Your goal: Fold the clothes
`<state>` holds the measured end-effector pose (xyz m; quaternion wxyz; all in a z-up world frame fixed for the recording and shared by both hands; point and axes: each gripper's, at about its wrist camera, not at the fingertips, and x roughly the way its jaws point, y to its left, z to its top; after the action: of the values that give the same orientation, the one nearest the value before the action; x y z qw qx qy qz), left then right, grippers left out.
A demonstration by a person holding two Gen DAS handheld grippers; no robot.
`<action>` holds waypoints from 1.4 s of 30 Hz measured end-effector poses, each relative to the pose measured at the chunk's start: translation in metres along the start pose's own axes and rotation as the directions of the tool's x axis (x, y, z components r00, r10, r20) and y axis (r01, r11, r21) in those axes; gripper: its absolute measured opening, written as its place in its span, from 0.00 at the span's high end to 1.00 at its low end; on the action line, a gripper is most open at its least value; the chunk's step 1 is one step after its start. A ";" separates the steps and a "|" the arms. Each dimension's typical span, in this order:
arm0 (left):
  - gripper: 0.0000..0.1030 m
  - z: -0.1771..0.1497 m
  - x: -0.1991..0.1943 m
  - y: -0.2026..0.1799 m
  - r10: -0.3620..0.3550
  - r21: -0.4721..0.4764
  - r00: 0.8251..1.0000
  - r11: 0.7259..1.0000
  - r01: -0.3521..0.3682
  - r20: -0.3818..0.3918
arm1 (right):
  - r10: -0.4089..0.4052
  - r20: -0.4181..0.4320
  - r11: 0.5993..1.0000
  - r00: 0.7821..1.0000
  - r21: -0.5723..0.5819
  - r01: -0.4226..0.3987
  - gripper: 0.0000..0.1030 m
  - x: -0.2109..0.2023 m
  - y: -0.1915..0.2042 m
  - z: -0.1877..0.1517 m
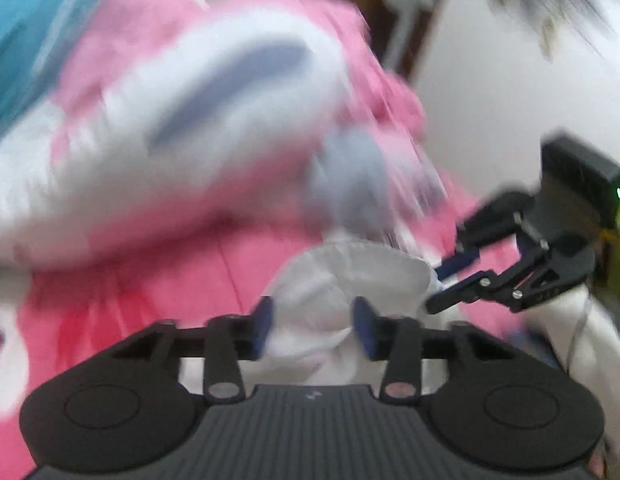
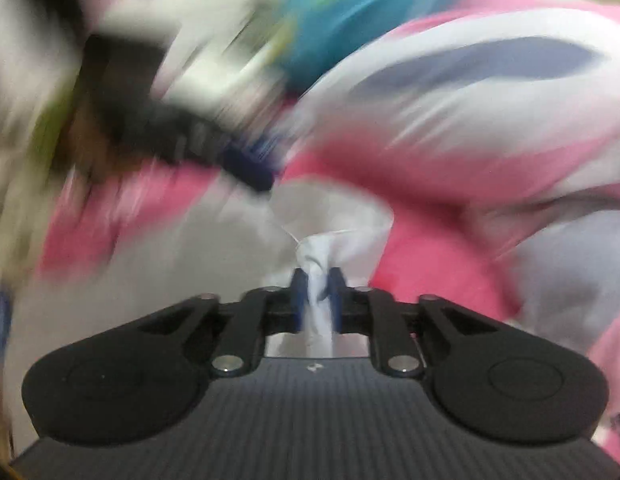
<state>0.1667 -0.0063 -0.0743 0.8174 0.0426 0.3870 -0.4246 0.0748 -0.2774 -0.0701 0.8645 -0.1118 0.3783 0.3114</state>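
A: Quick pass. Task item?

B: White garment (image 1: 342,280), thin crumpled fabric, bunched and wrinkled. It sits low and central in both wrist views, held up between the two tools in front of a big pink, white and grey-blue patterned cloth (image 1: 214,128) that fills the background.

A: Left gripper (image 1: 315,326)?

B: Jaws partly apart, blue pads (image 1: 264,322) on either side of a fold of the white fabric. The fabric fills the gap and seems to touch both pads, but too blurred for me to call it a firm pinch. Cannot tell.

A: Right gripper (image 2: 316,296)?

B: Jaws narrow, clamped on a twisted wad of the white garment (image 2: 318,280). The cloth is squeezed between the blue pads and fans out beyond the fingertips. A loose thread sticks out near the top of the wad.

A: Orientation, long axis?

B: In the left view the right gripper (image 1: 446,280) comes in from the right side and grips the fabric edge, so the visible stretch of garment runs roughly left to right between the tools. Full shape is not readable; too bunched and too much motion blur.

A: Containers?

B: None I can make out. A teal cloth (image 2: 350,4) sits behind the patterned one, and a pale wall (image 1: 490,80) shows in the upper right of the left view. In the right view the left gripper (image 2: 246,166) is only a dark smear.
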 end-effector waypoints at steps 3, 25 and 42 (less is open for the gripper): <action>0.50 -0.031 -0.002 -0.008 -0.008 -0.029 0.993 1.000 0.004 -0.118 | 0.038 -0.173 0.996 0.984 -0.077 -0.051 0.74 -0.001 0.036 -0.024; 0.54 -0.020 0.085 0.064 0.125 -0.526 0.978 0.827 -0.196 -0.168 | -0.032 -0.074 0.137 0.997 0.987 0.078 0.69 0.032 -0.023 -0.100; 0.96 -0.022 0.079 0.101 -0.073 -0.858 0.995 0.506 0.093 0.065 | -0.204 -0.004 0.171 0.979 0.984 0.040 0.97 0.026 -0.065 -0.076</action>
<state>0.2539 0.0139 -0.1686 0.7138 -0.3904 0.5396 -0.2164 0.0843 -0.3495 -0.1442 0.7799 0.4567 0.4229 -0.0664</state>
